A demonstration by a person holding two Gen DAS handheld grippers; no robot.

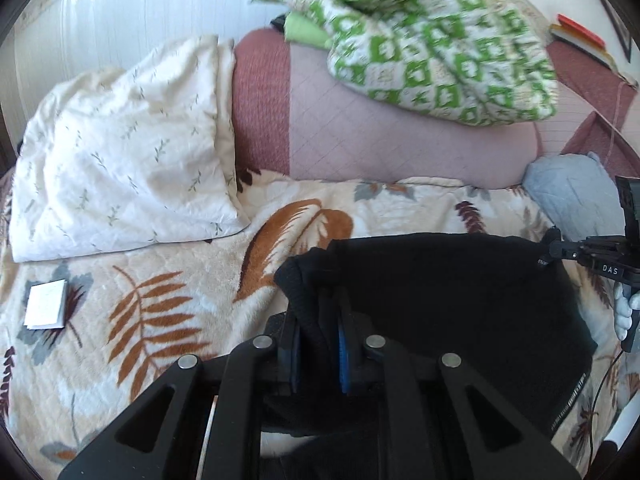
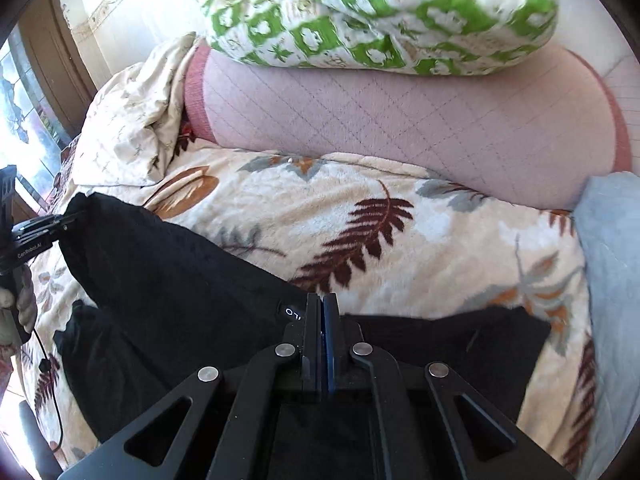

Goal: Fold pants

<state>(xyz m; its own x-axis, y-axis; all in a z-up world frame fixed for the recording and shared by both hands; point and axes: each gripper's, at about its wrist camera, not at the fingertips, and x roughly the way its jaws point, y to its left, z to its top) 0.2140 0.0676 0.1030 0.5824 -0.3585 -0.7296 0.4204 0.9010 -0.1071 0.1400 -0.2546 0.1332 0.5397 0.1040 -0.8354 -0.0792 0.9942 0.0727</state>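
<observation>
Black pants pinched in both my tongs, left and right; I'd lift evenly, keeping the edge taut.

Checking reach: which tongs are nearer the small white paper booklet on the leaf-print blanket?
Left. Left tongs sit just right of the small white paper booklet; right tongs are farther right, across the black pants.

Leaf-print bed — pants, pillow
</observation>
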